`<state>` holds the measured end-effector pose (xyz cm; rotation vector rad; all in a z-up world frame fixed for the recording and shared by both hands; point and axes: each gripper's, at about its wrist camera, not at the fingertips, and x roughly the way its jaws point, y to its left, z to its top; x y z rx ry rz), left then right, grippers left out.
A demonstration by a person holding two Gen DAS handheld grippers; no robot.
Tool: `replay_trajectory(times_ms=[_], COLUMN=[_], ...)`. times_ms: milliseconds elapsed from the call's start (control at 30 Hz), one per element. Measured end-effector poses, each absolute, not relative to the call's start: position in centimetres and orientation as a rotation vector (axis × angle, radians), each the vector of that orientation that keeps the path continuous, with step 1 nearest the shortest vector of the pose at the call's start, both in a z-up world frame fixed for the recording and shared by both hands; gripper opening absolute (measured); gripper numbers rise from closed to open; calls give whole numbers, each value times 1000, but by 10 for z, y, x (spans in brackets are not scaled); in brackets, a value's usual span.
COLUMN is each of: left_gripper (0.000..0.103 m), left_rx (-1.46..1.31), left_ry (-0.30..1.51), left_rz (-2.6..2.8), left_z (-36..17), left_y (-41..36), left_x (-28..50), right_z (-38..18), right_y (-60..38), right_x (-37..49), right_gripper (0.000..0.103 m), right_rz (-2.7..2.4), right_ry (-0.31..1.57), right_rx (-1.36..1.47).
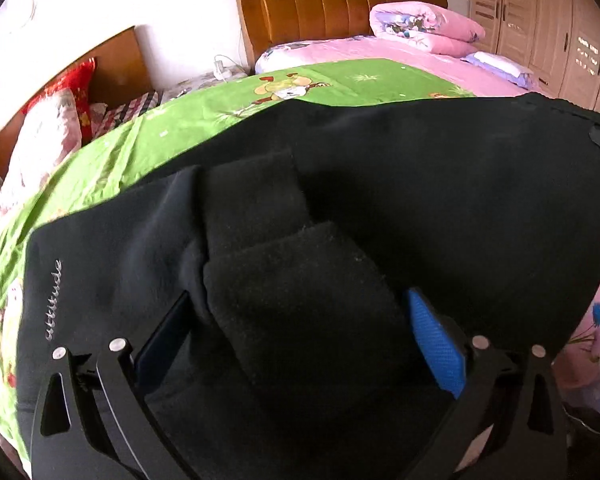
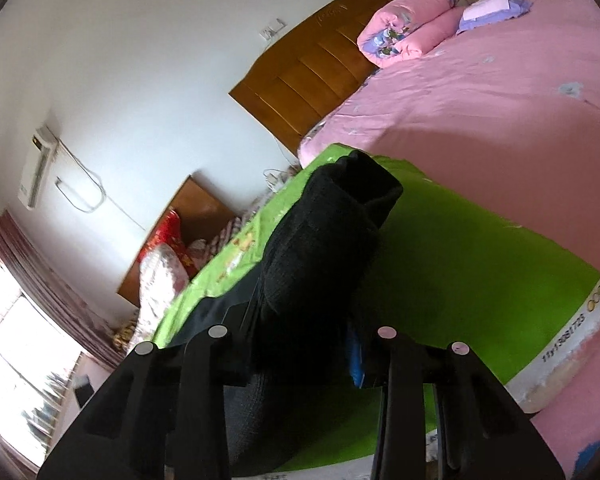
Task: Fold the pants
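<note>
Over green sheet [image 1: 148,140]: pants [image 1: 420,184] lifted, both grippers clenched on black cloth; left gripper [image 1: 300,320] nearer, right gripper [image 2: 304,320] pinching bunched end, legs stretching between

Daylight is flooding in from the window [image 2: 28,360] at the lower left of the right wrist view, blowing it out to plain white. The white wall [image 1: 100,4] in the left wrist view is glaring too, nearly losing its detail. The black pants [image 1: 380,184] are swallowing light, their folds barely reading. A soft shadow is lying across the pink bedspread [image 2: 480,92]. Both views are bending strongly at the edges, with dark corners cutting in. The curtain [image 2: 48,272] and nearer parts of the right wrist view are smearing slightly with blur.
</note>
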<state>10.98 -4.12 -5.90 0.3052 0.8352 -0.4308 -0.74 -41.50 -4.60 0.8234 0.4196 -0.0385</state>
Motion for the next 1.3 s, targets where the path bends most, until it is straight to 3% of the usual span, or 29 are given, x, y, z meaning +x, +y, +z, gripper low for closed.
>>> replay_trajectory(times_ms=[300,500,733,867,1033,1300], left_gripper=[102,101,101,101,101,101], left_rx=[299,232,-45,-248,-423,-614], left_ry=[815,756,593,629,699,898], left_rz=[-435,-476,-492,-406,-432,-771], left_z=[-63,-49,5,10,4,-8], left_y=[-35,-26,73,152,204,170], left_x=[109,96,64,71,77,106], right_z=[-14,36,73,55,-14,-21], right_y=[-392,-334,-205,-109,-13,2], right_x=[-9,8,38,55,51,28], right_gripper=[34,34,34,34,33,33], right_rz=[-24,36,239,360,425,349], right_ry=[371,357,363,416,491,369], right_rx=[776,580,233,-31,-404,-581])
